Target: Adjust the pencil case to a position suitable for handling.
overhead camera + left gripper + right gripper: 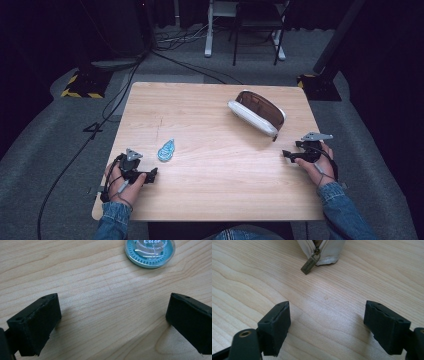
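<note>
**Both jaws empty, tape not yet lifted, pouch open and waiting**

Your left gripper (112, 322) has its jaws spread wide with bare wood between them; nothing is held. Your right gripper (327, 327) is the same: jaws parted, nothing between them but table (210, 195).

Landmark: the pencil pouch (257, 112), white outside, brown inside, lying unzipped on the far right part of the table with its mouth up.

Left side. The correction tape (150, 252), a blue-and-clear teardrop-shaped dispenser, lies flat on the wood well to the left of the pouch and nearer to you. It sits just ahead of your left jaws and off toward the right-hand one, not between them. In the high view your left gripper (134, 170) rests just beside the tape (166, 150), apart from it.

Right side. The zip pull (311, 263) hangs from the pouch's near end (322, 252), ahead of your right jaws and toward the left-hand one, clear of both. Your right gripper (307, 150) lies near that end, on your side of the pouch.

Progress, as I judge it: nothing done yet. The tape is untouched and the pouch looks empty. Left to do, likely: close on the tape, carry it to the pouch, drop it in, perhaps steady or zip with the right.
</note>
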Tool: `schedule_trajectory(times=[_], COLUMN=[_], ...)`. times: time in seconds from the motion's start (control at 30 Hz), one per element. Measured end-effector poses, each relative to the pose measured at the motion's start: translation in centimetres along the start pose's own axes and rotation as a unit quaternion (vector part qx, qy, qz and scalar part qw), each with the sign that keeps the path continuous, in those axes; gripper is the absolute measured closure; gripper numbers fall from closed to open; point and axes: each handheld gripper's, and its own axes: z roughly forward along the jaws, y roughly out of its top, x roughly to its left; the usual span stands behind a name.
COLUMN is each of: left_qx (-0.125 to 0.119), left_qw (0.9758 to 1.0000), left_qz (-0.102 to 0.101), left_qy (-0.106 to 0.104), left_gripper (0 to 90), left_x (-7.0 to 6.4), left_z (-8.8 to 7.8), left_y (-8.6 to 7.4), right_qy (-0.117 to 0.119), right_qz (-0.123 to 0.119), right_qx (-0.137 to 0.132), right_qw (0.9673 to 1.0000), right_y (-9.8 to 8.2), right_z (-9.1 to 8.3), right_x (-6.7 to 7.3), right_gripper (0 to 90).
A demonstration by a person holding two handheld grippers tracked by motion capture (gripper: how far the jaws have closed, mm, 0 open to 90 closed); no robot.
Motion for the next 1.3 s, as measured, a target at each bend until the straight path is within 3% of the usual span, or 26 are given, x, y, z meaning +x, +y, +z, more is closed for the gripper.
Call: schedule_trajectory(times=[0.23,0.33,0.47,0.73,1.3], left_qx=[-0.001,-0.001,-0.001,0.001,-0.001], left_qw=[1.0,1.0,1.0,1.0,1.0], left_qz=[0.0,0.002,0.003,0.004,0.004], left_qy=[-0.001,-0.002,-0.002,-0.003,-0.006], left_gripper=[0.1,0.1,0.1,0.1,0.1], left_x=[0.0,0.0,0.0,0.1,0.0], left_z=[0.0,0.1,0.1,0.1,0.3], left_y=[0.0,0.1,0.1,0.2,0.3], right_qy=[-0.008,-0.004,0.008,-0.004,0.006], right_qz=[0.009,0.008,0.03,0.023,0.031], right_qx=[0.0,-0.002,0.005,0.002,-0.031], right_qw=[0.9999,1.0,0.9995,0.9997,0.999], right_y=[0.2,0.3,0.6,2.9,7.9], right_z=[0.2,0.2,0.0,-1.6,-3.1], right_x=[0.2,0.0,-0.1,-0.5,-1.3], right_gripper=[22.2,27.7,32.5,34.2,33.0])
